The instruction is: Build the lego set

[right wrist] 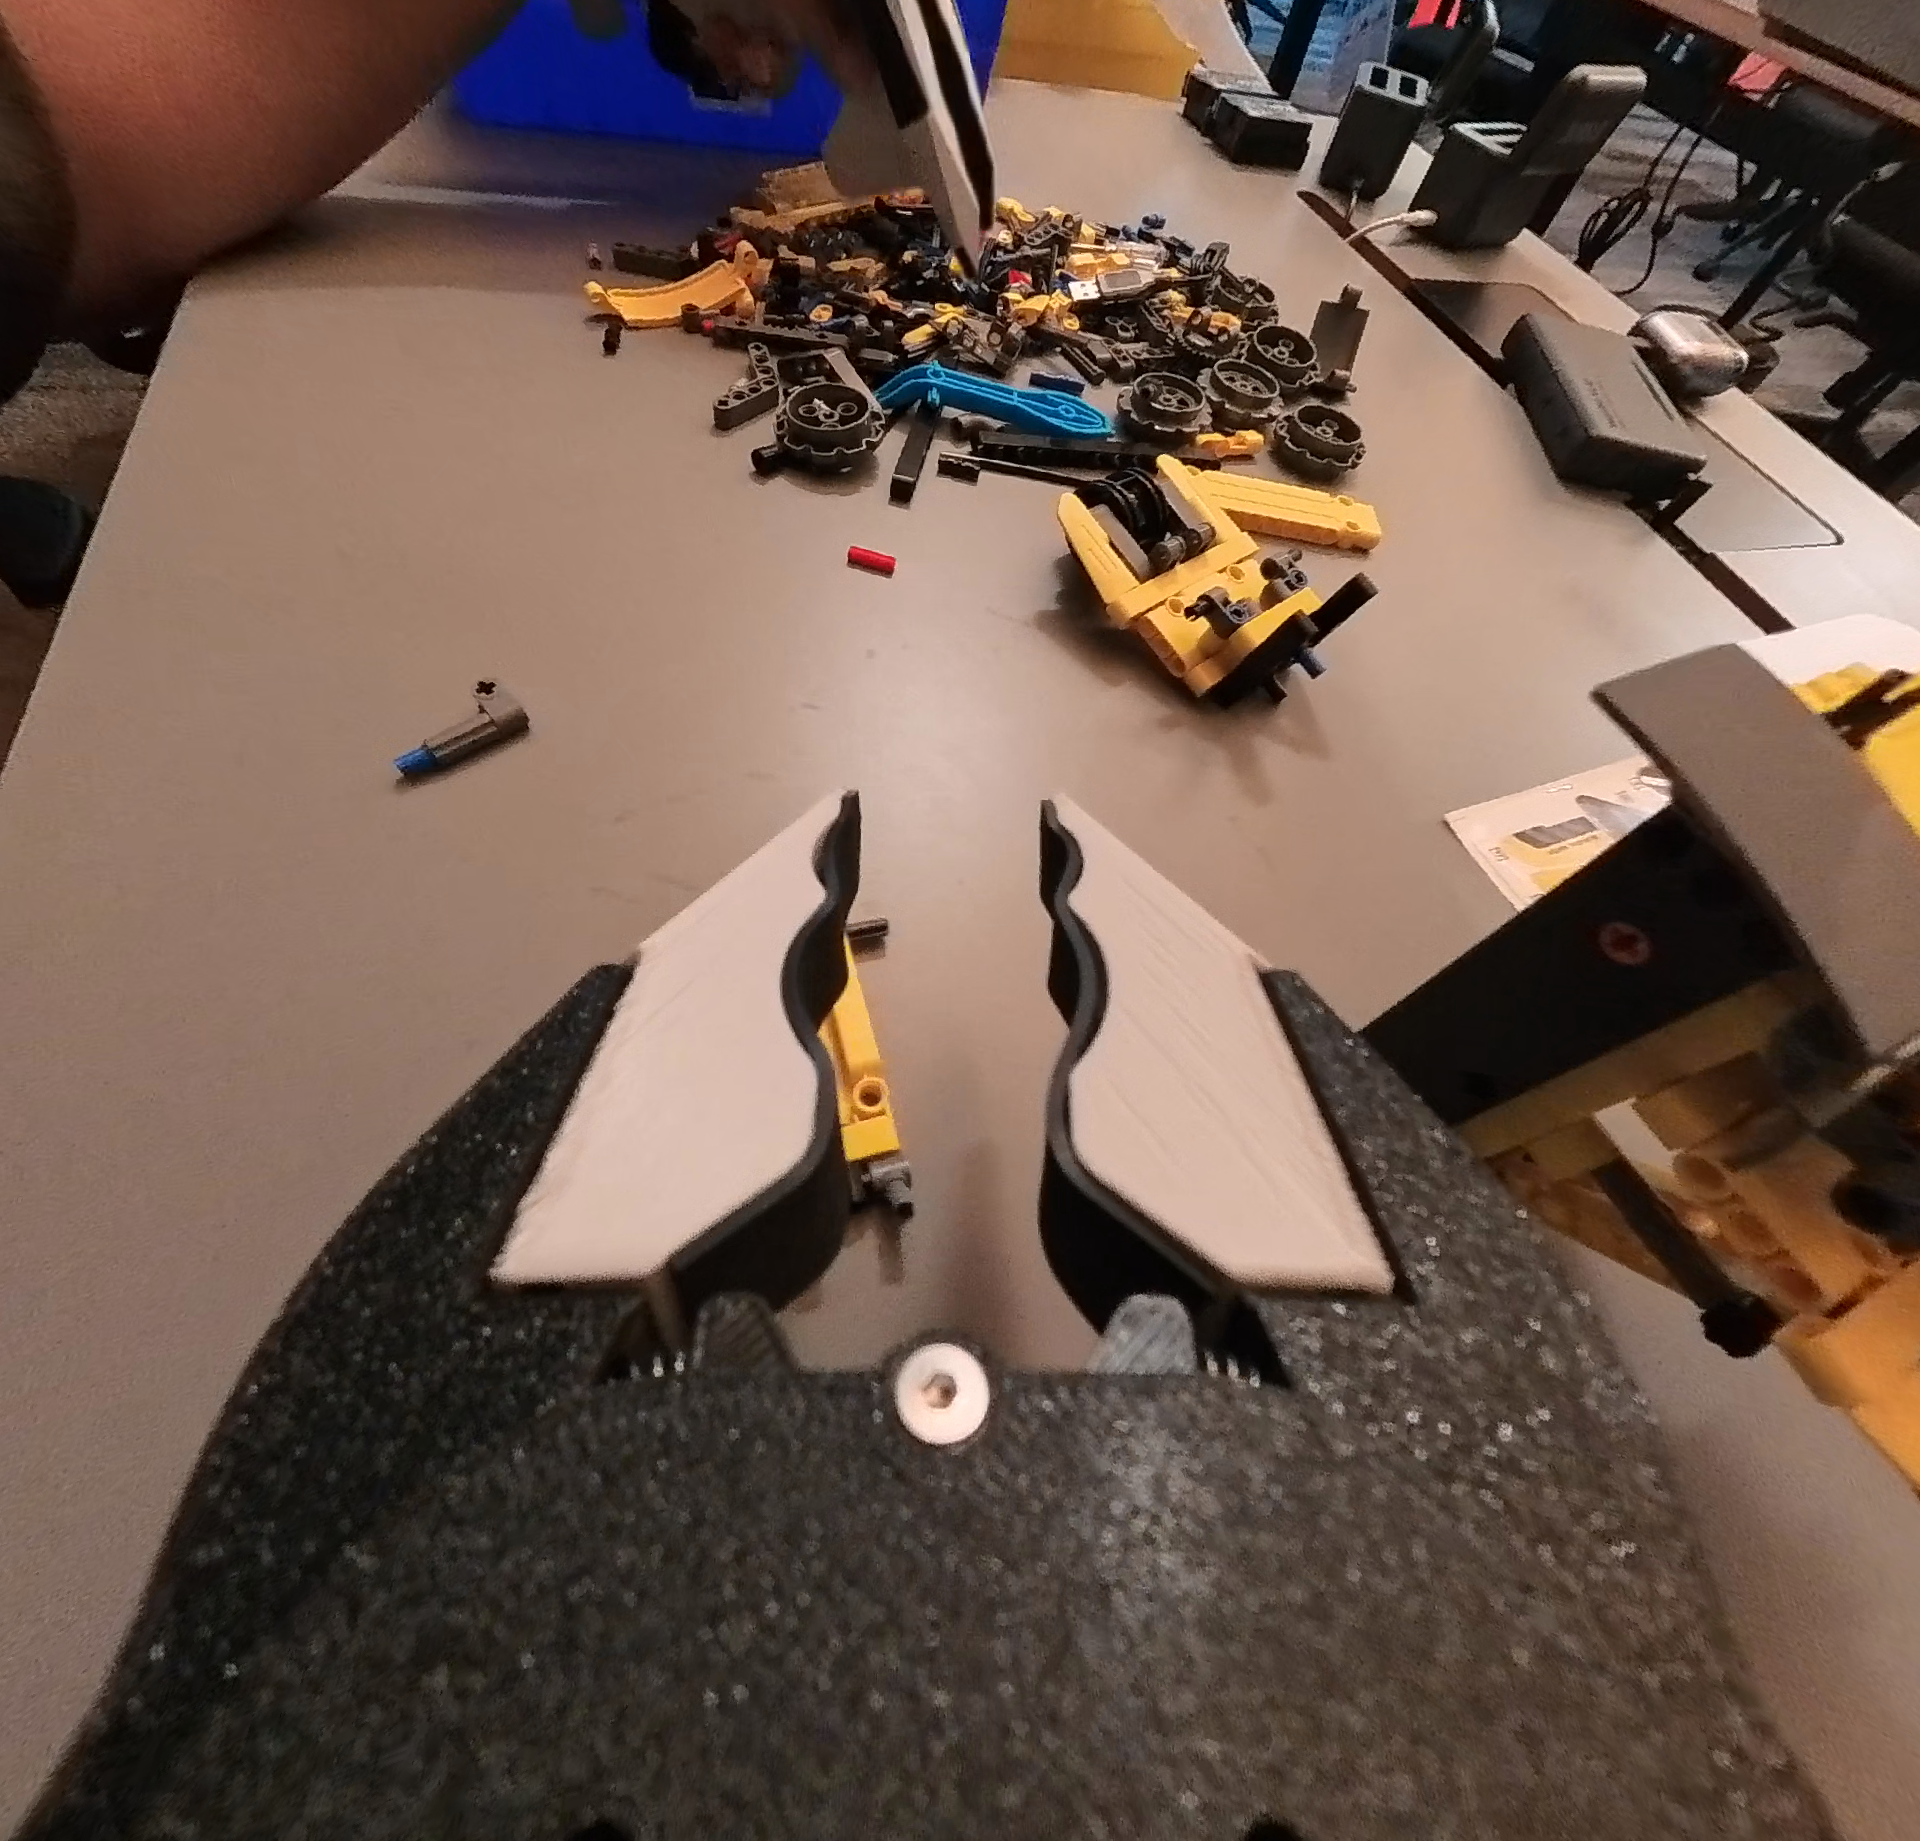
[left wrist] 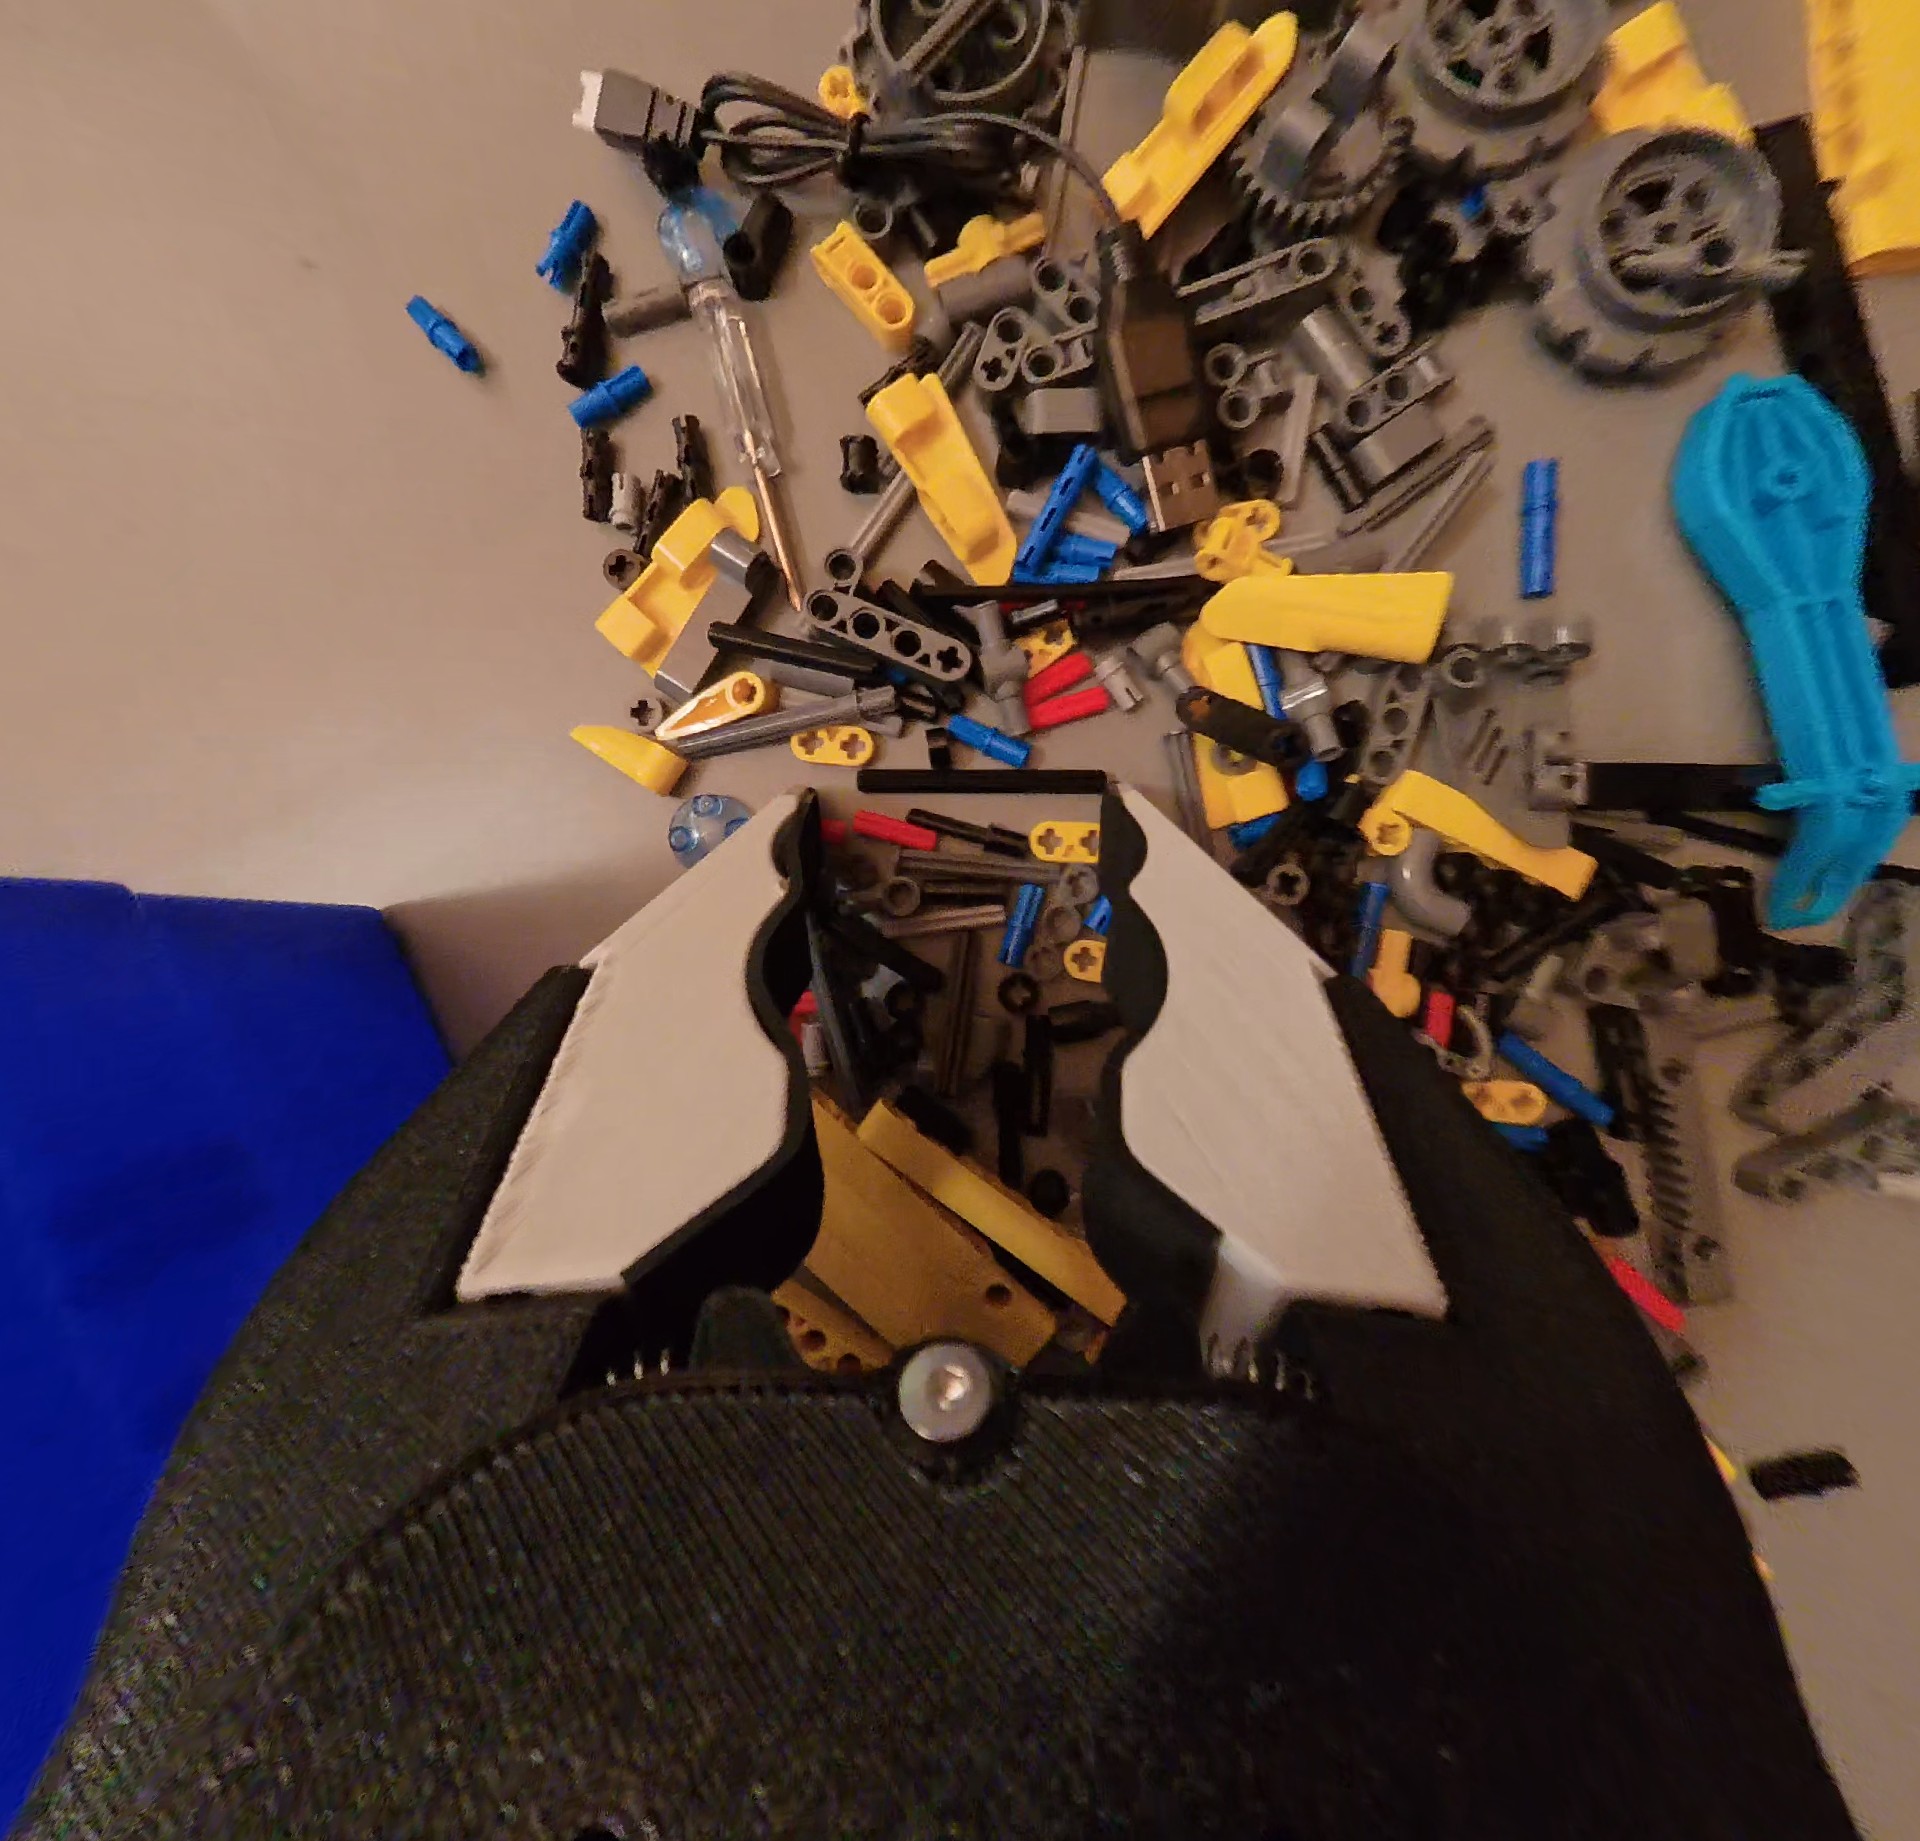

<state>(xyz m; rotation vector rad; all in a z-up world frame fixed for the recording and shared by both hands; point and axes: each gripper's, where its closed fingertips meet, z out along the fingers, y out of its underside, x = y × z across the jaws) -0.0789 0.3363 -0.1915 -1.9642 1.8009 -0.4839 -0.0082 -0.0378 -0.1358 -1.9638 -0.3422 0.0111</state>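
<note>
Left gripper (left wrist: 961,815) gaped over pile (left wrist: 1091,586) mid-table, holding nothing. Right gripper (right wrist: 951,804) open, empty, yellow beam (right wrist: 864,1074) beside its left finger. Bits looked light, stiff, slippery; pinch flat sides.

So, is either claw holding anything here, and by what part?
Nothing. The left claw is open over the parts pile; the right claw is open above the table.

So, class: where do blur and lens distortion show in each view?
Left wrist view: warm, dim light; the turquoise tool smears at the right edge. Right wrist view: the far left gripper is motion-blurred, and the table edges bow from the wide-angle lens.
</note>
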